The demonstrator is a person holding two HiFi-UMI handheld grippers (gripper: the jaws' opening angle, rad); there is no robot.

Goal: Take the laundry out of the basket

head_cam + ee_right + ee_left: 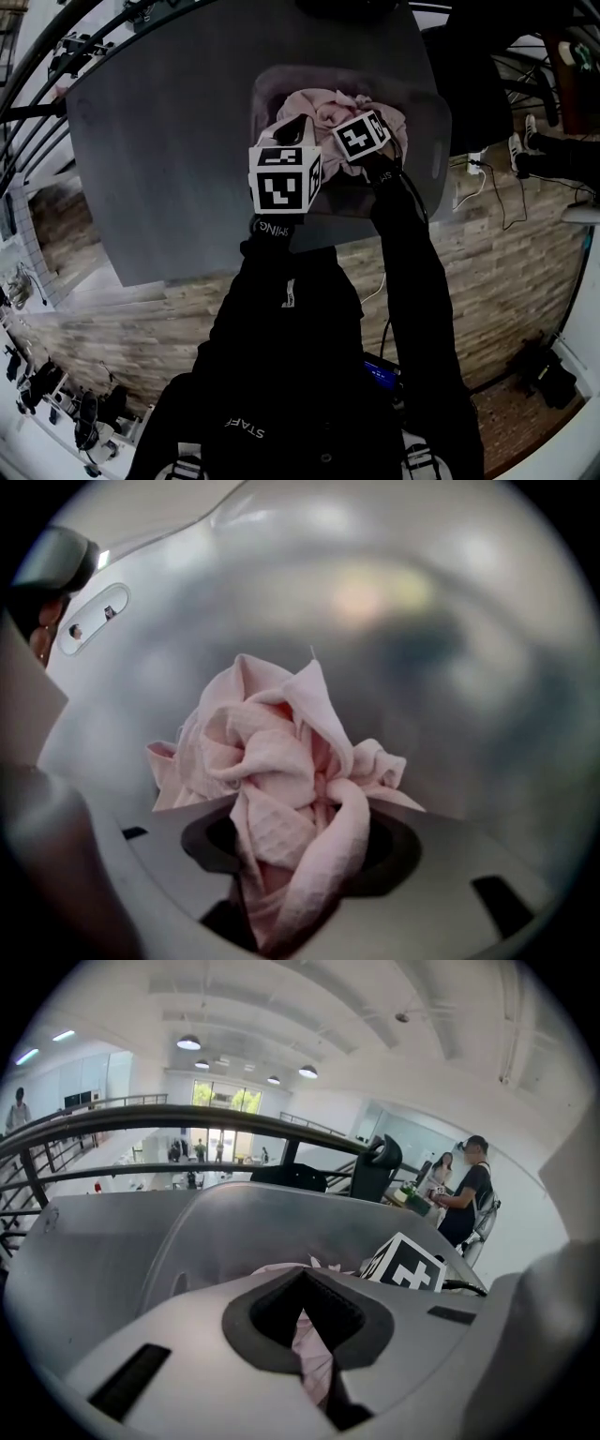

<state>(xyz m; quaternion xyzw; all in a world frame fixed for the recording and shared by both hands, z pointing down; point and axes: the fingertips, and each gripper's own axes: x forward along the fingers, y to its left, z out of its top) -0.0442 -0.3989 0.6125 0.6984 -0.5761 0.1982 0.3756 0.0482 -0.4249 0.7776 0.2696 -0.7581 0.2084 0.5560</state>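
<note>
- Spreading beneath everything in the head view, a pale wood-plank floor (511, 248) shows at 3 o'clock and 6 o'clock of the furniture.
- On it stands a dark grey rectangular table (169, 169), filling the frame from 9 o'clock to 1 o'clock.
- 2 long black sleeves (417, 281) reach up from 6 o'clock toward the table's near edge.
- A grey plastic laundry basket (429, 178) with rounded corners sits on the table's 3 o'clock side; its curved wall rises behind both grippers in the gripper views.
- 1 pale pink waffle-weave cloth (319, 105) lies crumpled inside the basket, in its 12 o'clock half, touching the basket floor.
- The left gripper (312, 1330) is at about 7 o'clock of the cloth in the head view. Its dark pads are pressed together on a thin fold of the cloth, which runs out of the jaws at 6 o'clock.
- The right gripper (302, 855) is at about 4 o'clock of the cloth, pointing steeply down into the basket. A thick twisted bunch of the cloth fills the space between its jaws, and the pads are clamped against it on both sides.
- Each gripper carries a black-and-white marker cube: the left cube (284, 178) nearer the camera, the right cube (361, 134) at its 2 o'clock, just beside it.
</note>
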